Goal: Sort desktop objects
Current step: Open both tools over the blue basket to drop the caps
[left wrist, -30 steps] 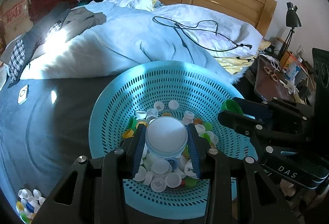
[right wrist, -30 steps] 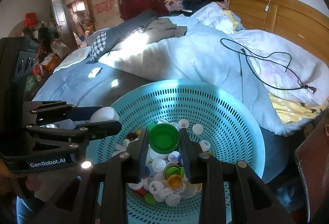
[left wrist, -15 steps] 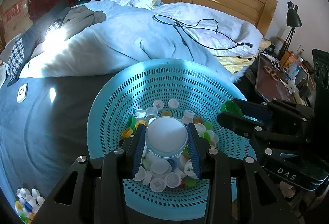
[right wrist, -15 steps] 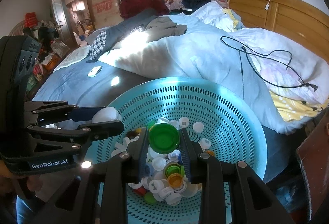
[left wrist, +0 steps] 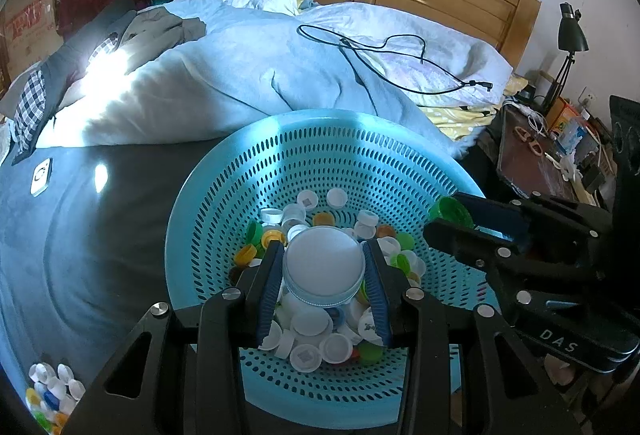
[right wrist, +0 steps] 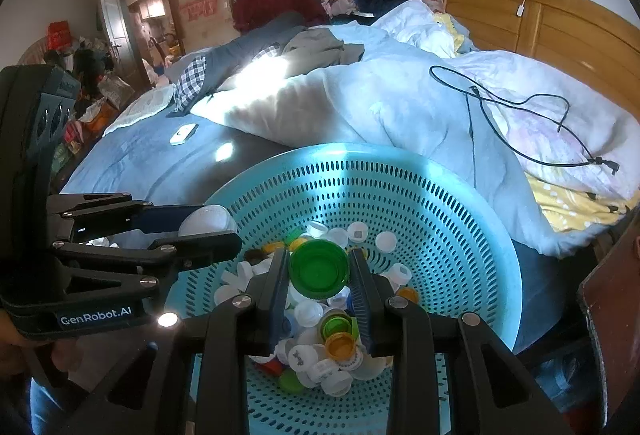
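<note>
A turquoise perforated basket (left wrist: 240,175) (right wrist: 460,195) on the bed holds several bottle caps, mostly white, with green, yellow and orange ones. My left gripper (left wrist: 323,267) is shut on a large white lid (left wrist: 323,265) and holds it above the caps. It also shows in the right wrist view (right wrist: 204,231) at the left. My right gripper (right wrist: 319,269) is shut on a green cap (right wrist: 319,267) above the pile. It also shows in the left wrist view (left wrist: 452,219) at the right, over the basket's rim.
A small heap of caps (left wrist: 50,391) lies on the dark sheet at lower left. A blue quilt (left wrist: 240,75) with a black cable (left wrist: 392,55) lies behind the basket. A white phone (left wrist: 40,177) lies at the left. A cluttered nightstand (left wrist: 540,163) stands at the right.
Both grippers hold their caps as before. The view has shifted slightly; the basket sits a little higher in the left wrist view.
</note>
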{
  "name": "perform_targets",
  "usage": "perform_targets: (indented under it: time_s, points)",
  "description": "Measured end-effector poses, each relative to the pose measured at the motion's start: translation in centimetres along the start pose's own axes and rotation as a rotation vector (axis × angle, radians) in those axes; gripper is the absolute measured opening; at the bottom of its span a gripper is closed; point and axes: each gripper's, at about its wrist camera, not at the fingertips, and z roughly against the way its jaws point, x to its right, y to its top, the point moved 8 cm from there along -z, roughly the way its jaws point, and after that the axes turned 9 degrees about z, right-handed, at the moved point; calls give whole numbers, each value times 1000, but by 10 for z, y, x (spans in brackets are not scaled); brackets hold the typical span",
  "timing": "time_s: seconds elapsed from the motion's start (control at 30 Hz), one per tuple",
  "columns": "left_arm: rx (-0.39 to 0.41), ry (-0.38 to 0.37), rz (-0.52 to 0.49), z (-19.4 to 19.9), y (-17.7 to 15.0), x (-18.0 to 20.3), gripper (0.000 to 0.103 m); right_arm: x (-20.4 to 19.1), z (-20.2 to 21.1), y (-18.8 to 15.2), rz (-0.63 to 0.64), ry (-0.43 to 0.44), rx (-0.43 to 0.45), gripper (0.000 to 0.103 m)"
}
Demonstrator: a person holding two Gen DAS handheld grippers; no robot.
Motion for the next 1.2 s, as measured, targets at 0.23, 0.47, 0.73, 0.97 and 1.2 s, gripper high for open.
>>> perform_targets:
  time_s: [0.23,0.47,0.73,0.97,1.2]
  points:
    - [-3,4,2,-2,-2,2,35,-1,-2,0,3,4,1,32]
    - [0,10,5,-3,-2,-2,35,-2,-3,1,4,4,3,32]
    - [8,12,5,-2,0,-3,35,-2,-3,3,8,1,5,32]
    - [53,45,36,6,3,-15,68,5,3,7,-12,-18,36,57]
    - [131,46,74,49,-18,-60,68,-11,11,14,1,21,80,60]
